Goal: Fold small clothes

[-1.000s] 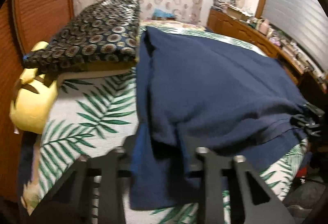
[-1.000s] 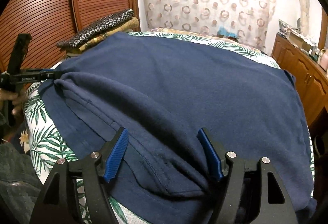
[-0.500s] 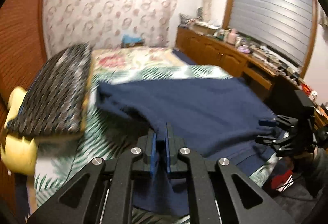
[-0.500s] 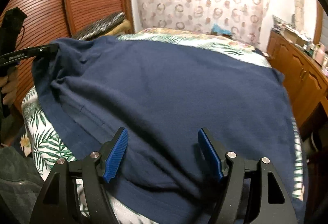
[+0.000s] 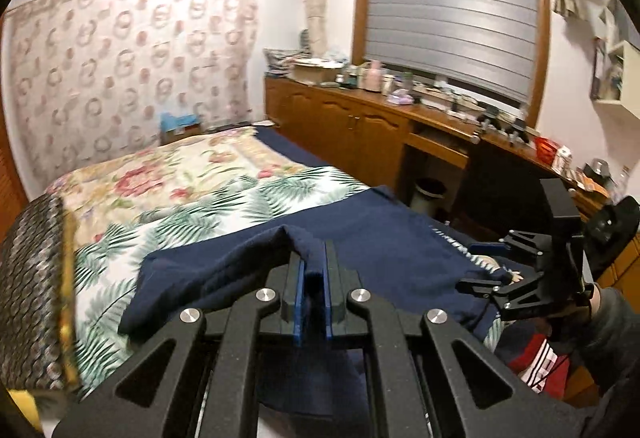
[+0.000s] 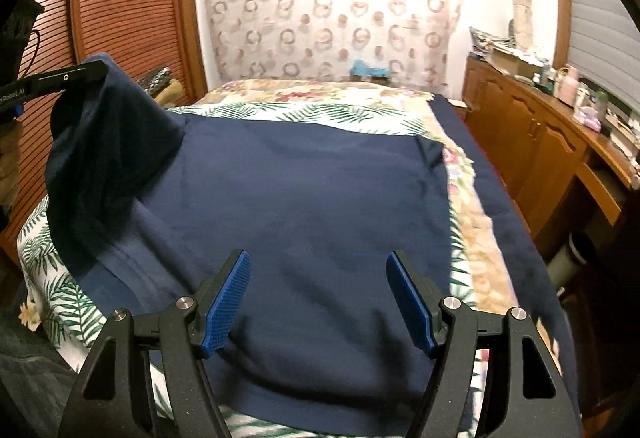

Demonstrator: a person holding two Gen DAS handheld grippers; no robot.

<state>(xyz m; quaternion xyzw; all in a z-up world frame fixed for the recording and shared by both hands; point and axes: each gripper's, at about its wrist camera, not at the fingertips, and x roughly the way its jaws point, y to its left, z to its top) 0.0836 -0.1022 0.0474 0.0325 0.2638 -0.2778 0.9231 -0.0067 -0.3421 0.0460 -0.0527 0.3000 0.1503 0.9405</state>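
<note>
A navy blue garment (image 6: 304, 189) lies spread on the bed; it also shows in the left wrist view (image 5: 372, 238). My left gripper (image 5: 312, 274) is shut on the garment's near left corner and holds it lifted above the bed; it shows at the left edge of the right wrist view (image 6: 72, 73), with cloth hanging from it. My right gripper (image 6: 320, 298) is open and empty, hovering over the garment's near edge. It shows at the right of the left wrist view (image 5: 480, 266).
The bed has a palm-leaf sheet (image 5: 224, 205) and a floral cover (image 6: 320, 97). A patterned cushion (image 5: 32, 298) lies at the left. Wooden cabinets (image 5: 360, 133) with clutter run along the right. A slatted wooden door (image 6: 120, 5) stands at the left.
My left gripper closed on the garment's corner and lifted it up and away from the bed. My right gripper stayed open and drew back slightly over the near edge.
</note>
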